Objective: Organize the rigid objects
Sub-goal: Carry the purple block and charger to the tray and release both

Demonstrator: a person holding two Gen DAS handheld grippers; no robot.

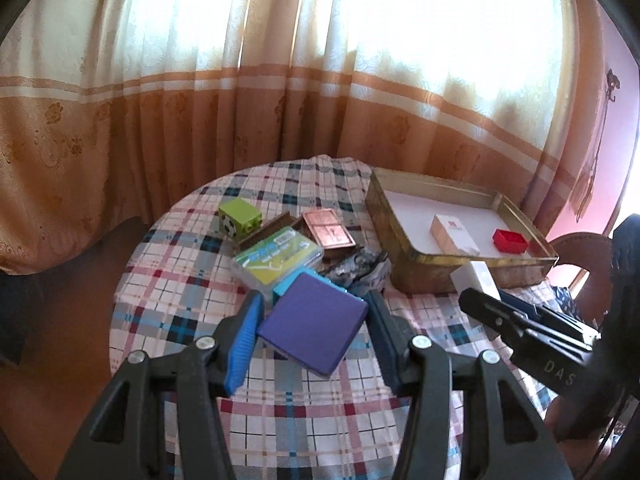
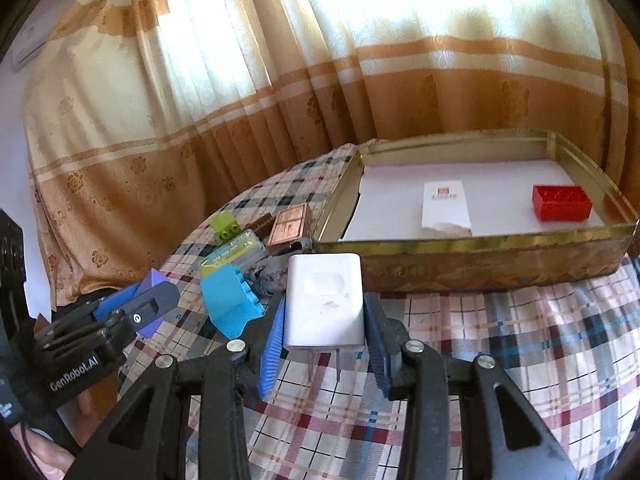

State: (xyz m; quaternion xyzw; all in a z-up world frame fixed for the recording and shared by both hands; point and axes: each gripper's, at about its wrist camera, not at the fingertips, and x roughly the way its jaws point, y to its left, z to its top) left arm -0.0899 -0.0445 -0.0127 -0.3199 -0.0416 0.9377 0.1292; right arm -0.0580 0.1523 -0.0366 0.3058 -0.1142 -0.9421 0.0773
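Observation:
My left gripper (image 1: 312, 320) is shut on a flat purple box (image 1: 314, 330), held tilted just above the plaid tablecloth (image 1: 312, 400). My right gripper (image 2: 324, 320) is shut on a white plug adapter (image 2: 325, 300), prongs pointing back toward the camera, just in front of the gold tin tray (image 2: 460, 248). The tray holds a white carton (image 2: 445, 208) and a red brick (image 2: 562, 202). In the left wrist view the right gripper (image 1: 480, 292) with the adapter (image 1: 476, 278) is beside the tray (image 1: 400, 248). The right wrist view shows the left gripper (image 2: 152, 300) low at the left with the purple box (image 2: 154, 280).
Left of the tray lies a cluster: a green cube (image 1: 239, 222), a copper-coloured box (image 1: 328, 234), a clear case with a green label (image 1: 278, 260), a blue brick (image 2: 232, 304) and a crumpled grey wrapper (image 1: 360, 268). Curtains hang close behind the round table.

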